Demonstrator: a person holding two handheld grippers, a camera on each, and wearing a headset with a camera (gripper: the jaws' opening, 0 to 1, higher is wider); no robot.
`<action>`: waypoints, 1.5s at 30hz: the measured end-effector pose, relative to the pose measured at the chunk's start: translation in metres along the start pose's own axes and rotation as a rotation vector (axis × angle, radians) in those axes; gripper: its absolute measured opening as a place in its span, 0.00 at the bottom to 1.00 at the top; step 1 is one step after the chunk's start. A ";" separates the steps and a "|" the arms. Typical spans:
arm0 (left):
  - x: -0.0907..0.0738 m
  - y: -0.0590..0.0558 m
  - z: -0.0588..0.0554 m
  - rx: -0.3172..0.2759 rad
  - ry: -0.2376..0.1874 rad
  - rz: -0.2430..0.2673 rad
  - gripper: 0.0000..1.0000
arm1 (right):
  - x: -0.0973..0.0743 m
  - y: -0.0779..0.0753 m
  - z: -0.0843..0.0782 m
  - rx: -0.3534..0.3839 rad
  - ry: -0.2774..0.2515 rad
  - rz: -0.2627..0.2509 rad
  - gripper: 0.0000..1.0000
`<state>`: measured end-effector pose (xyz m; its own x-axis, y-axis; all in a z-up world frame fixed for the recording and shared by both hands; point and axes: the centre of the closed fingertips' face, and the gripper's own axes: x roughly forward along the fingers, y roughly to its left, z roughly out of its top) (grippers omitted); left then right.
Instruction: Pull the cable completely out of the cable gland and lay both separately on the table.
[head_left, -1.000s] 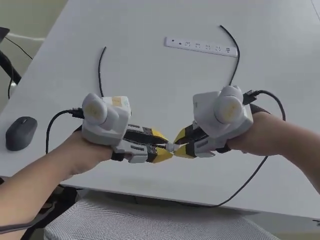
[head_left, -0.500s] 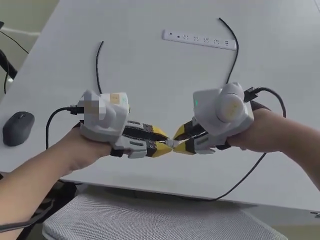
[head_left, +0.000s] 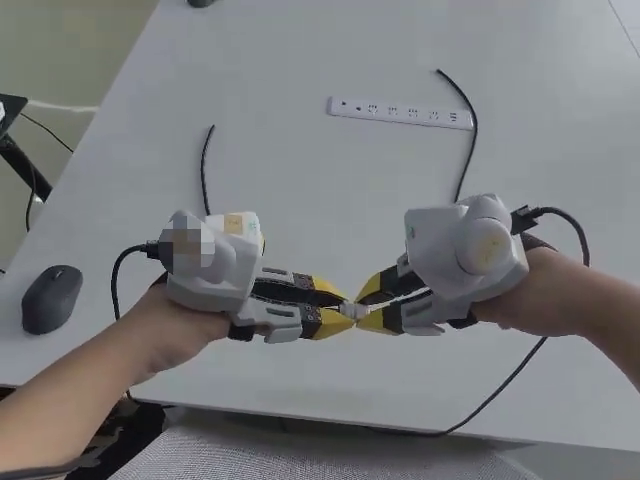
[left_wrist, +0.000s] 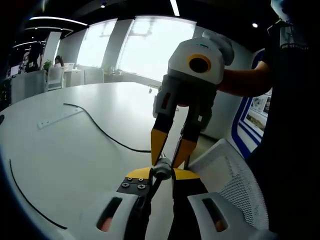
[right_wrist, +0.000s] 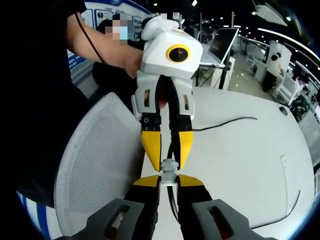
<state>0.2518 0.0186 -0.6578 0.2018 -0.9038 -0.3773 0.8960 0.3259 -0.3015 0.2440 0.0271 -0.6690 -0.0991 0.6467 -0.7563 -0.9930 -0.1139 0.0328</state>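
A small pale cable gland (head_left: 350, 311) hangs over the table's near edge, pinched between both grippers, which meet tip to tip. My left gripper (head_left: 337, 317) comes in from the left and is shut at the gland (left_wrist: 162, 170), with a black cable (left_wrist: 150, 194) running back between its jaws. My right gripper (head_left: 364, 315) faces it from the right, shut on the gland's other end (right_wrist: 168, 169). The black cable (right_wrist: 173, 202) also runs back between its jaws. I cannot tell exactly where gland ends and cable begins inside each grip.
On the white table (head_left: 300, 80) lie a white power strip (head_left: 400, 111), a loose black cable (head_left: 204, 165) at the left and another (head_left: 468, 120) at the right. A dark mouse (head_left: 50, 297) sits at the left edge. A mesh chair (right_wrist: 95, 165) stands below the grippers.
The head camera has shifted, so the whole scene sits a little differently. Both grippers stay tip to tip on the gland, with no visible change in their hold.
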 end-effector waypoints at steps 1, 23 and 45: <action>0.000 0.001 0.001 -0.003 0.001 -0.001 0.14 | -0.001 -0.001 0.001 0.007 -0.012 0.000 0.08; -0.011 0.005 0.018 0.033 -0.028 0.004 0.15 | -0.032 -0.020 0.015 0.642 -0.429 0.277 0.16; -0.012 0.000 0.022 0.091 -0.016 -0.009 0.15 | -0.022 -0.003 0.025 0.712 -0.415 0.447 0.09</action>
<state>0.2577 0.0231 -0.6341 0.1990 -0.9113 -0.3603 0.9299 0.2917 -0.2242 0.2476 0.0321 -0.6358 -0.3601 0.8874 -0.2877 -0.6497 -0.0172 0.7600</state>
